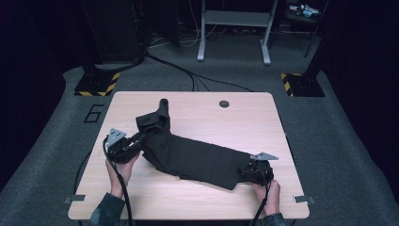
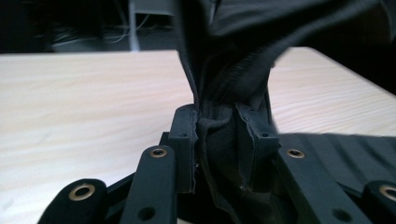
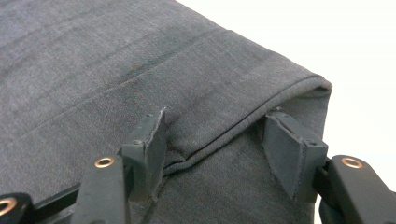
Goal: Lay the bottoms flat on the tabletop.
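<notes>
Dark garment (image 1: 193, 157) spread diagonally across the light wooden table (image 1: 244, 117), from the far left-centre down toward the near right edge, one narrow end (image 1: 163, 106) pointing away toward the far side.

Left gripper (image 1: 136, 141) at the garment's left side, held in the left hand (image 1: 120, 172); jaws drawn close together and clamped on a bunched fold of the fabric. In the left gripper view (image 2: 218, 140), a thick gather of ribbed cloth (image 2: 224, 84) pinched between the two pads, rising from them and hanging slack above the table top.

Right gripper (image 1: 247, 172) at the garment's near right end, held in the right hand (image 1: 270, 193). In the right gripper view (image 3: 219, 149), jaws standing partly apart, astride the hemmed edge (image 3: 243, 126) of the grey-looking cloth; left pad (image 3: 152, 149) resting against the fabric, right pad (image 3: 289, 154) tucked just below the folded corner. Cloth between the pads, not squeezed; gap plainly visible on both sides.
</notes>
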`<state>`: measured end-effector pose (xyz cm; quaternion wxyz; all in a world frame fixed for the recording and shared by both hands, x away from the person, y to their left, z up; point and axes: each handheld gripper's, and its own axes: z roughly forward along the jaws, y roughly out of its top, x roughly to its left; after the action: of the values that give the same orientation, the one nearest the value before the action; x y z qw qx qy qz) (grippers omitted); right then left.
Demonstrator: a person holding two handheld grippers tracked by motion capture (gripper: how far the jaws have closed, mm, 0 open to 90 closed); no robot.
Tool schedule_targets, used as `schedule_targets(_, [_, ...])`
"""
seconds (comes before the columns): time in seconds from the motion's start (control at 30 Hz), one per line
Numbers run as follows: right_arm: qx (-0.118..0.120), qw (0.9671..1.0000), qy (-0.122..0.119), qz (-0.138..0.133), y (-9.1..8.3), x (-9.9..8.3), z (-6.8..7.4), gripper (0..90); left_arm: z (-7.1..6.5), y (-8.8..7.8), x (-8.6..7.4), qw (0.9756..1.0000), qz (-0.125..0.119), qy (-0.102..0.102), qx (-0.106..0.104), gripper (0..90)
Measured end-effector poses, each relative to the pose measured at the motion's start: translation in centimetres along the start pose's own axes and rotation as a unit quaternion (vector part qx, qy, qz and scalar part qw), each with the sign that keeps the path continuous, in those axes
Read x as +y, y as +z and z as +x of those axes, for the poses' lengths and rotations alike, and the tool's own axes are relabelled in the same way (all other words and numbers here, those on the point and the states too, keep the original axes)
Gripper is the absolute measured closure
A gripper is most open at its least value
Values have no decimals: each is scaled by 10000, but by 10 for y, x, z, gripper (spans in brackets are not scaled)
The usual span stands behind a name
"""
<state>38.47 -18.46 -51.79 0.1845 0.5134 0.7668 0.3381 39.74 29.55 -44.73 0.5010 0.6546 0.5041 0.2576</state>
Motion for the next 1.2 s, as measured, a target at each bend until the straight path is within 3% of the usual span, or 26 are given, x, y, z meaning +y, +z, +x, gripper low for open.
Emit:
schedule_targets(0.17, [-27,10000,55,67,-1,1,-3,397,21,-8,-23,9994,136,-251,192,700])
schedule_targets(0.33, [-57,9999,56,134,-1,3,-7,394,34,-21,-54,9978,443,-419,250,679])
schedule_targets(0.37, [-66,9998,143,148,-2,3,-7,393,36,-25,-60,9974,522,-410,296,653])
schedule_targets(0.4, [-51,9999,58,130,-2,3,-11,392,38,-30,-66,9971,548,-394,340,621])
schedule_targets(0.47, [-3,9998,44,179,-2,4,-15,387,42,-40,-74,9957,713,-409,428,477])
schedule_targets(0.53, [104,9997,-61,227,-2,5,-18,377,45,-50,-76,9957,668,-379,508,368])
schedule_targets(0.57, [133,9996,3,249,-1,7,-19,376,46,-54,-75,9959,662,-324,520,337])
schedule_targets(0.7, [172,9986,-19,505,1,14,-22,293,46,-59,-60,9970,500,-201,554,275])
schedule_targets(0.77, [188,9983,8,558,0,16,-21,232,44,-55,-50,9972,512,-52,543,256])
schedule_targets(0.87, [31,9992,28,388,-7,17,-13,174,42,-39,-35,9970,569,161,506,236])
schedule_targets(0.97, [-34,9997,-110,203,-14,20,2,146,41,-16,-22,9950,831,384,390,201])
schedule_targets(1.03, [44,9996,-235,116,-15,21,11,143,40,-2,-16,9928,1005,544,358,182])
schedule_targets(1.1, [313,9989,-336,112,-11,21,18,138,38,12,-14,9880,1220,812,483,165])
schedule_targets(1.13, [334,9983,-466,138,-8,20,20,133,39,18,-15,9866,1335,815,471,145])
schedule_targets(1.2, [332,9981,-456,238,-1,17,25,127,41,28,-22,9854,1479,713,441,142])
